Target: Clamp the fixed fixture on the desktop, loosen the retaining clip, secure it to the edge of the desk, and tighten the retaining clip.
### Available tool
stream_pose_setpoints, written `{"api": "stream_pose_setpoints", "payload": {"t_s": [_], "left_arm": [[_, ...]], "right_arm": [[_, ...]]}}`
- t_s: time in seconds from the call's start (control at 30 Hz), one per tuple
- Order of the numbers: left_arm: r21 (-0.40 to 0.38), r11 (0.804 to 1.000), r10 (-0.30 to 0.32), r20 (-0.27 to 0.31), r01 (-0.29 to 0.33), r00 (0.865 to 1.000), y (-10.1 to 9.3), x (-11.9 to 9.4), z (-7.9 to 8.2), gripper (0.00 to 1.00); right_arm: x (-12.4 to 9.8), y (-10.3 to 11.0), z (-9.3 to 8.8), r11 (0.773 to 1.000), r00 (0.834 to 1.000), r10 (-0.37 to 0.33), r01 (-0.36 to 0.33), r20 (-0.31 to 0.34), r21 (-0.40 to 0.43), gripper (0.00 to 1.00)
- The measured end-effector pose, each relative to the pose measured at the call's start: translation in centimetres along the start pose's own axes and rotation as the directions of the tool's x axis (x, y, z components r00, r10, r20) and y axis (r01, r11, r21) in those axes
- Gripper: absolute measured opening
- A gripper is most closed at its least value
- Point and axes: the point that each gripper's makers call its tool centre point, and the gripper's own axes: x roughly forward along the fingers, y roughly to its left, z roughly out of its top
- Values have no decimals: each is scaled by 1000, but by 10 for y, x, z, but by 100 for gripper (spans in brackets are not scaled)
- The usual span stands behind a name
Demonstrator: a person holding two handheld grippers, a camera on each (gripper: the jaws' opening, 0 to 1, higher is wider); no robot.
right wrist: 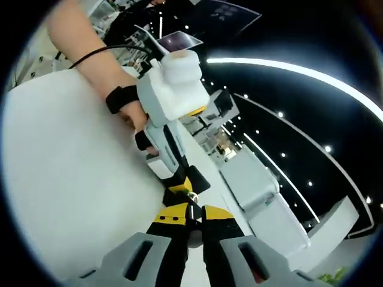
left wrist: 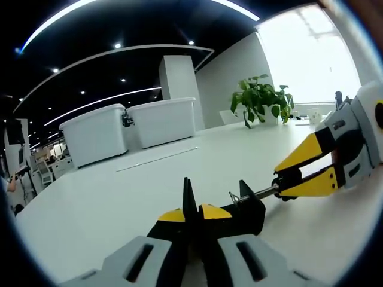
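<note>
A black clamp fixture [left wrist: 246, 210] lies on the white desk [left wrist: 108, 203]. Its thin black plate stands between the yellow-tipped jaws of my left gripper [left wrist: 192, 209], which is shut on it. A metal screw rod [left wrist: 266, 192] runs right from the clamp. My right gripper [left wrist: 286, 179] comes in from the right, its yellow jaws closed at the tips on the rod's end handle. In the right gripper view, my right gripper [right wrist: 192, 214] pinches the small metal handle [right wrist: 191, 198]. Just beyond it, the left gripper [right wrist: 181, 184] holds the clamp, with a person's hand [right wrist: 128, 113] on its white body.
Two white lidded bins [left wrist: 96, 136] [left wrist: 164, 121] stand at the desk's far side, with a potted plant [left wrist: 261, 98] to their right. A thin strip [left wrist: 158, 158] lies on the desk ahead. The desk's left edge [left wrist: 36, 209] is near.
</note>
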Motion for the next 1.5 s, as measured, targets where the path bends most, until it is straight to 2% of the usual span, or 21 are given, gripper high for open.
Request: {"api": "stream_pose_setpoints", "payload": {"t_s": [0.17,0.27,0.33,0.63,0.73,0.8,0.87,0.9,0.93,0.97,1.0,1.07,1.1,1.13,1.17,1.2,1.27,1.3,1.4,1.5], "left_arm": [[-1,1000,0,0,0,1000,0,0,0,7],[0,1000,1,0,-1,1000,0,1,0,7],[0,1000,1,0,-1,1000,0,1,0,7],[-1,1000,3,-1,-3,1000,0,1,0,7],[-1,1000,3,-1,-3,1000,0,1,0,7],[-1,1000,3,-1,-3,1000,0,1,0,7],[0,1000,3,0,-3,1000,0,1,0,7],[0,1000,3,0,-3,1000,0,1,0,7],[0,1000,3,0,-3,1000,0,1,0,7],[0,1000,3,0,-3,1000,0,1,0,7],[0,1000,2,0,-2,1000,0,1,0,7],[0,1000,2,0,-2,1000,0,1,0,7],[0,1000,2,0,-2,1000,0,1,0,7],[1,1000,2,1,-2,1000,0,1,0,7],[1,1000,2,1,-2,1000,0,1,0,7],[1,1000,2,1,-2,1000,0,1,0,7],[1,1000,1,1,-1,1000,0,1,0,7],[1,1000,1,1,-1,1000,0,1,0,7],[2,1000,1,1,-1,1000,0,1,0,7],[1,1000,1,1,-1,1000,0,1,0,7]], "right_arm": [[0,2,1,998,1000,3,-3,-5,-59,7],[0,5,1,988,1000,3,-6,-22,-156,7],[1,7,0,982,999,0,-7,-34,-190,7],[1,9,2,963,999,-5,-7,-44,-270,7],[0,8,2,967,999,-6,-5,-46,-254,7],[0,3,3,978,999,-20,11,-41,-207,8],[-1,-6,5,998,999,-43,42,-16,-43,8],[-2,-14,6,997,998,-58,58,-6,44,10],[-3,-20,8,985,998,-69,67,9,158,13],[-5,-28,11,946,996,-83,69,33,316,18],[-7,-34,13,904,994,-89,58,55,424,21],[-9,-40,9,795,994,-79,21,70,606,22],[-9,-42,4,740,995,-79,14,66,672,22],[-9,-43,1,704,995,-75,8,64,710,22],[-8,-43,-6,632,996,-61,-7,59,775,22],[-7,-40,-13,594,998,-43,-7,40,804,22],[-5,-35,-20,534,1000,-7,-18,26,845,21],[-4,-31,-22,523,1000,11,-29,28,852,21],[-1,-20,-29,563,999,44,-12,-16,827,21],[0,-19,-31,560,999,45,-6,-23,829,21]]}}
